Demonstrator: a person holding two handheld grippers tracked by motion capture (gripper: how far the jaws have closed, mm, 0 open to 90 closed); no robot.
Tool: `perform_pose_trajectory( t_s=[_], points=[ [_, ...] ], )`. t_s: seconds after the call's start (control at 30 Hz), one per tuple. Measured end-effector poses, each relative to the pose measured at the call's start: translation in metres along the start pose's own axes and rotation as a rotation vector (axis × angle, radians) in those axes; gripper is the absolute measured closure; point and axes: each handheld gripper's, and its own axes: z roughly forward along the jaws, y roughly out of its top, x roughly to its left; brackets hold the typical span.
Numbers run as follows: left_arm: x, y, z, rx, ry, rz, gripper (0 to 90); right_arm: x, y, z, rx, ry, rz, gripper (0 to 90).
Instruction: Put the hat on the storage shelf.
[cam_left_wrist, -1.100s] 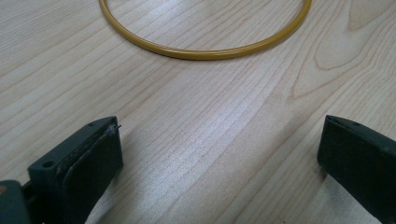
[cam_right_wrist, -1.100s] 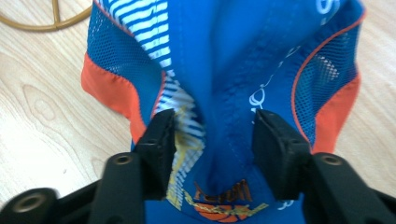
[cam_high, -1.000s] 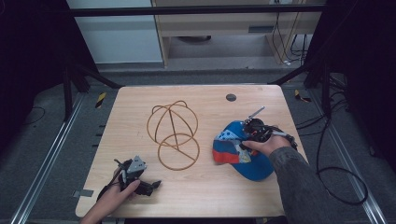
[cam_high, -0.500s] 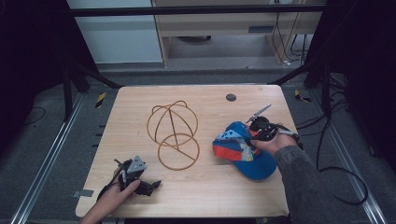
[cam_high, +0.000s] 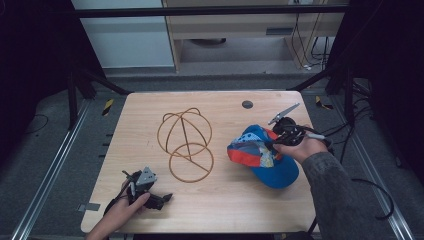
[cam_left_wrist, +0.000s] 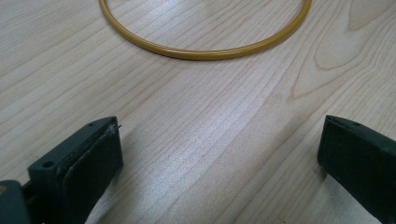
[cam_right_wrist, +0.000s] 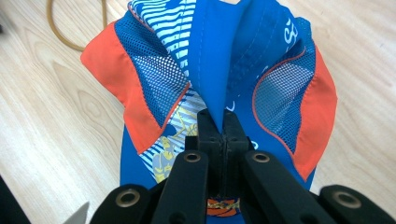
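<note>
A blue cap (cam_high: 260, 155) with orange mesh panels and striped print lies at the right of the wooden table (cam_high: 225, 210). My right gripper (cam_high: 273, 142) is shut on a pinched fold of blue fabric at its crown (cam_right_wrist: 219, 56) and holds that part lifted, jaws (cam_right_wrist: 219, 122) pressed together around the cloth. The brim hangs low near the tabletop. A gold wire hat frame (cam_high: 187, 142) stands mid-table; its base ring (cam_left_wrist: 205, 51) lies ahead of my left gripper (cam_left_wrist: 219, 140). My left gripper (cam_high: 161, 198) rests at the front left, open, with bare wood between its pads.
A small dark round hole (cam_high: 247, 104) sits near the table's far edge. Cables (cam_high: 370, 200) trail off the right side onto the floor. Metal rails (cam_high: 50, 175) run along the floor on both sides of the table.
My right gripper closed on the cap's crown and rose, pulling the cap up from lying flat. The left hand and the wire frame have kept still.
</note>
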Motion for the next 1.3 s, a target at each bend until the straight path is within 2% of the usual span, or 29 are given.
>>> perform_pose_trajectory(
  t_s=[0.27, 0.6, 1.03, 1.3],
  points=[
    [0.000, 0.000, 0.000, 0.000, 0.000, 0.000, 0.0, 0.006, 0.013, -0.026, -0.062, 0.000, -0.025, 89.9],
    [0.000, 0.000, 0.000, 0.001, 0.000, 0.000, 0.0, 0.009, 0.022, -0.054, -0.111, -0.012, -0.042, 90.0],
    [0.000, 0.000, 0.000, 0.004, -0.001, 0.000, 0.0, 0.014, 0.033, -0.082, -0.164, -0.027, -0.067, 90.0],
    [0.000, 0.000, 0.000, 0.004, -0.001, 0.000, 0.0, 0.020, 0.050, -0.100, -0.207, -0.038, -0.095, 90.0]
  ],
)
